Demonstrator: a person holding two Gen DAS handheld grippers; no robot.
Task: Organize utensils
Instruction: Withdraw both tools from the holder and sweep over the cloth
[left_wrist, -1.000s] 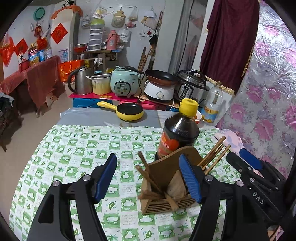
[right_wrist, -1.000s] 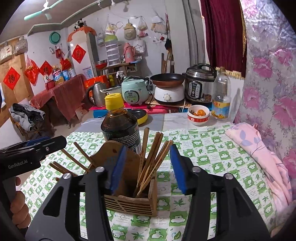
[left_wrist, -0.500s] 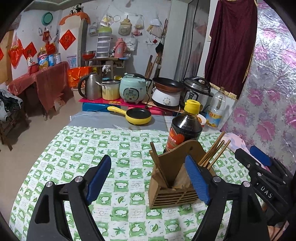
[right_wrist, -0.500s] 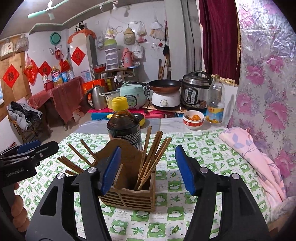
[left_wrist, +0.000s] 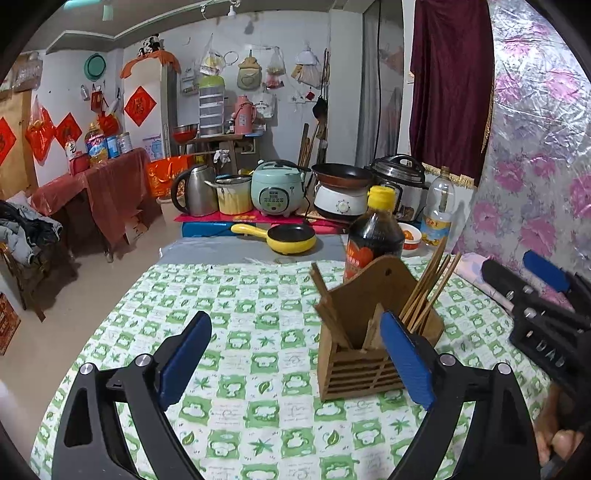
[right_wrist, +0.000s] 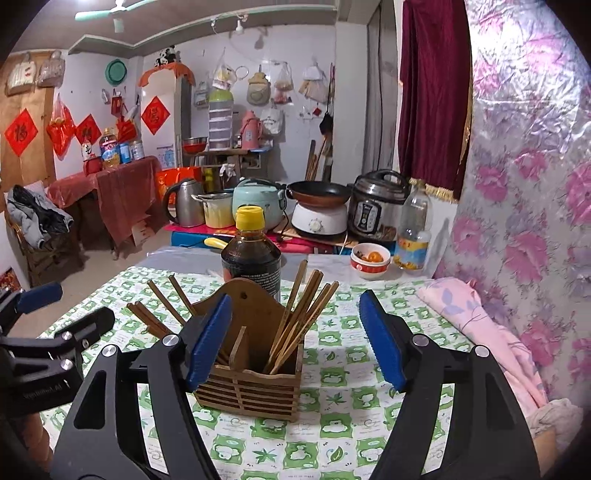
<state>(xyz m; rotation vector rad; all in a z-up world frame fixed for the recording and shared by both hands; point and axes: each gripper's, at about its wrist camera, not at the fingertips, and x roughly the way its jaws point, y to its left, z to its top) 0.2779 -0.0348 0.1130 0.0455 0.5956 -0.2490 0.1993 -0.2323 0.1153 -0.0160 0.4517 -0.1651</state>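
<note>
A wooden two-compartment utensil holder (left_wrist: 354, 354) stands on the green-checked tablecloth (left_wrist: 236, 332); it also shows in the right wrist view (right_wrist: 255, 380). Wooden chopsticks (right_wrist: 299, 325) lean in its right compartment, and more chopsticks (right_wrist: 159, 314) stick out of its left one. My left gripper (left_wrist: 295, 362) is open and empty, held back from the holder, which sits by its right finger. My right gripper (right_wrist: 295, 343) is open and empty, with the holder in front between its fingers.
A dark sauce bottle with a yellow cap (right_wrist: 251, 254) stands just behind the holder. A yellow pan (left_wrist: 288, 238), a bowl (right_wrist: 370, 260), a clear bottle (right_wrist: 413, 236) and cookers (right_wrist: 376, 206) sit at the back. A pink cloth (right_wrist: 480, 328) lies at the right.
Both grippers have pulled back and up from the holder, which now looks smaller and farther. Both stay open and empty. The holder and chopsticks have not moved.
</note>
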